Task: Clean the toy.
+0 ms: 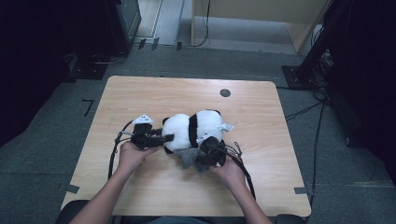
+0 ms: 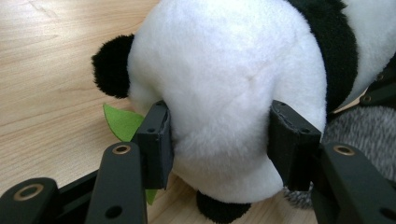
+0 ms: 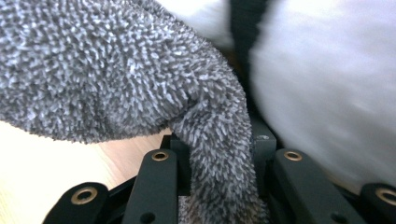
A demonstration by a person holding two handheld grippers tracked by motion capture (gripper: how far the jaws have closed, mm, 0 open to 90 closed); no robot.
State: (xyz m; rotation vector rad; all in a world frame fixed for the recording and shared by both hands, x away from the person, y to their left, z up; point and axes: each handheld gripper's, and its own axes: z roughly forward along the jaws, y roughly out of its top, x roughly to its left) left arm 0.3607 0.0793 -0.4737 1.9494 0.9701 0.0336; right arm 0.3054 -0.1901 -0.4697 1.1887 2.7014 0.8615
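Note:
A black-and-white panda plush point(image 1: 194, 127) lies on its side in the middle of the wooden table point(image 1: 140, 93). My left gripper point(image 1: 167, 138) comes in from the left and is shut on the panda's white head point(image 2: 224, 70), the pads pressed into the fur on both sides point(image 2: 219, 126). A green felt leaf point(image 2: 121, 122) sticks out beside one black ear. My right gripper point(image 1: 204, 152) sits at the panda's near side, shut on a grey fuzzy cloth point(image 1: 188, 157). The cloth point(image 3: 93, 70) runs pinched between the jaws point(image 3: 222, 149), with white panda fur point(image 3: 327, 93) just beyond.
A round dark grommet hole point(image 1: 225, 92) marks the far middle of the table. Cables point(image 1: 317, 135) run over the grey floor at the right, beside a dark stand point(image 1: 303, 70). Bare wood lies all around the plush.

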